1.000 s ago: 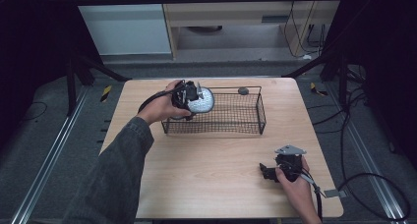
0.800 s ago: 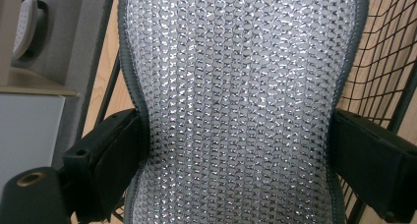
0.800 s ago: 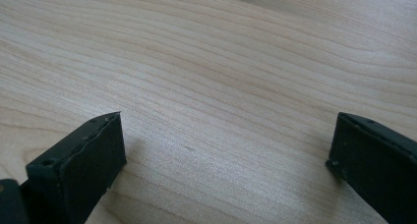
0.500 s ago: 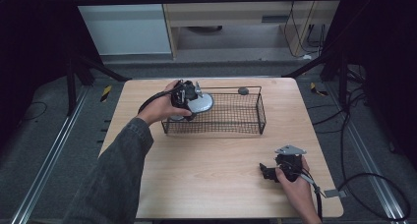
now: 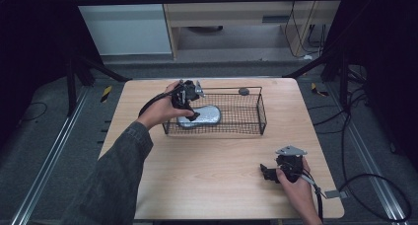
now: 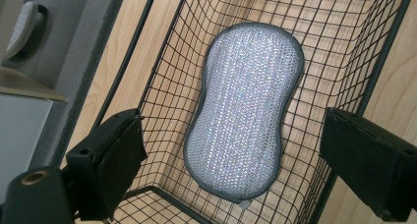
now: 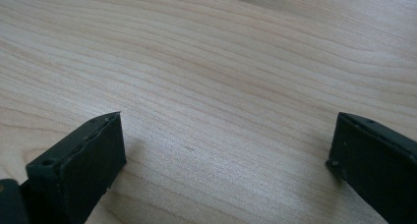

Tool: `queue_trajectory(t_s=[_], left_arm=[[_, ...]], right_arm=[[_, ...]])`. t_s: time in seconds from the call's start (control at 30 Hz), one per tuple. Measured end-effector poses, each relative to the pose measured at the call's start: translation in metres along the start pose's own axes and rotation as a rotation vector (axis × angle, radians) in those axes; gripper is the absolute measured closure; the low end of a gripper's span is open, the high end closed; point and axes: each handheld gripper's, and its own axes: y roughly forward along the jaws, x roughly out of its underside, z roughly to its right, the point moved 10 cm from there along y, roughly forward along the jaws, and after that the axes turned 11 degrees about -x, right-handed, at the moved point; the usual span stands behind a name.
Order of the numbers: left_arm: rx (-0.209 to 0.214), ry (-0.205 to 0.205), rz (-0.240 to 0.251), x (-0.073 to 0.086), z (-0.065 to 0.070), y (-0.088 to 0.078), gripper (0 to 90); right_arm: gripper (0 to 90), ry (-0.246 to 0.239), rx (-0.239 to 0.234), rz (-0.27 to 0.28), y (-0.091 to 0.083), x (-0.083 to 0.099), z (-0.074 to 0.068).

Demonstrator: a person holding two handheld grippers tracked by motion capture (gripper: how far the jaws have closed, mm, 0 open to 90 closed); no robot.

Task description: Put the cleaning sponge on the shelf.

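A silver mesh scrubbing pad (image 5: 202, 116) with a grey edge lies flat on the floor of a black wire basket (image 5: 260, 109), in its left half. My left gripper (image 5: 190, 108) hovers over the basket's left end, open, its jaws spread wide above the pad and not touching it. The left gripper view looks down between the jaws of the left gripper (image 6: 233, 128) onto the pad (image 6: 243, 111) inside the basket (image 6: 162, 62). My right gripper (image 5: 268, 173) rests low on the table at the front right, open, and the right gripper (image 7: 226, 130) has bare wood between its jaws.
The basket stands at the back middle of the light wooden table (image 5: 212, 180). A small dark round object (image 5: 243, 91) sits at the basket's far rim. Black frame legs and cables surround the table on the floor.
The pad was held up at the basket's left far rim by the left gripper; it now lies on the basket floor and the left gripper has opened. The right gripper has not moved.
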Motion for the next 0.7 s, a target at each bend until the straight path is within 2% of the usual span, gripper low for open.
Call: queue_trajectory(t_s=[0.2, 0.47, 0.6, 0.7], left_arm=[[-0.03, -0.063, 0.022, -0.003, 0.0, -0.009, 9.1], [-0.045, -0.139, 0.03, -0.004, 0.008, -0.019, 7.9], [-0.036, -0.168, 0.042, -0.005, 0.017, -0.024, 6.1], [-0.034, -0.168, 0.046, -0.005, 0.023, -0.027, 5.4]], right_arm=[[0.7, 0.008, -0.004, -0.001, 0.0, 0.0, -0.001], [0.7, 0.001, 0.0, 0.0, 0.0, 0.0, 0.0], [0.7, 0.007, -0.003, -0.001, 0.0, 0.0, -0.001], [0.7, 0.007, -0.003, 0.0, 0.0, 0.0, -0.001]])
